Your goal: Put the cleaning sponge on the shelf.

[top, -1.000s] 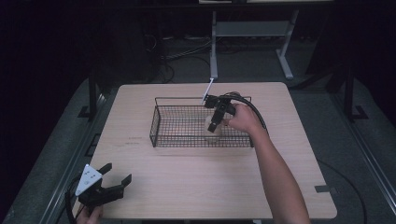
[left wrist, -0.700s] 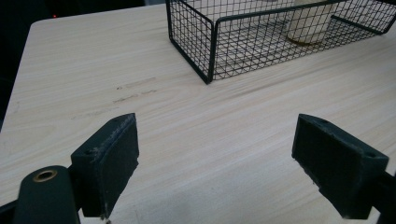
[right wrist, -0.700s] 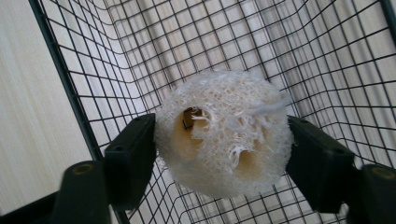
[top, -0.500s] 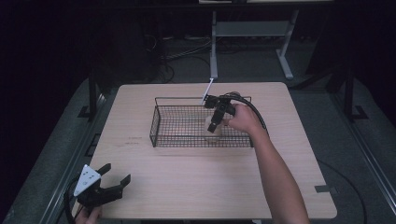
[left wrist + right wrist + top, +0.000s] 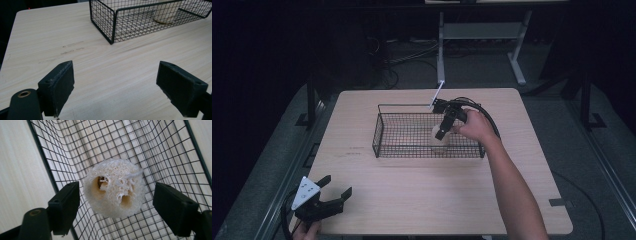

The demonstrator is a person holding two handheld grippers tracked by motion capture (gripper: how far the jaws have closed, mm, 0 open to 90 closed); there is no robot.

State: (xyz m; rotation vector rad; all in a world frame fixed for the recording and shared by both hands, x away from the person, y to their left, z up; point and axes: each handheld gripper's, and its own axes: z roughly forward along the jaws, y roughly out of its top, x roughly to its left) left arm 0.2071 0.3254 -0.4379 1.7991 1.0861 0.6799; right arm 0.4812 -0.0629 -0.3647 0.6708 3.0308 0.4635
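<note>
A pale, porous loofah sponge (image 5: pixel 113 191) stands upright on the floor of a black wire basket (image 5: pixel 379 135) near its right end. My right gripper (image 5: pixel 440 134) reaches down into the basket from the far right, one jaw on each side of the sponge (image 5: pixel 439 142). Its jaws have just been opening; in the right gripper view (image 5: pixel 116 195) a gap shows on both sides of the sponge, so the pads do not press on it. My left gripper (image 5: pixel 334 192) rests open at the table's front left corner, with only bare wood between its jaws (image 5: pixel 115 75).
The basket (image 5: pixel 113 25) sits at the middle back of the light wooden table (image 5: pixel 437 200). A thin white rod (image 5: pixel 437 94) sticks up behind the basket's far rim. A black cable (image 5: pixel 484 117) loops around the right hand. Dark floor and a desk frame lie beyond the table.
</note>
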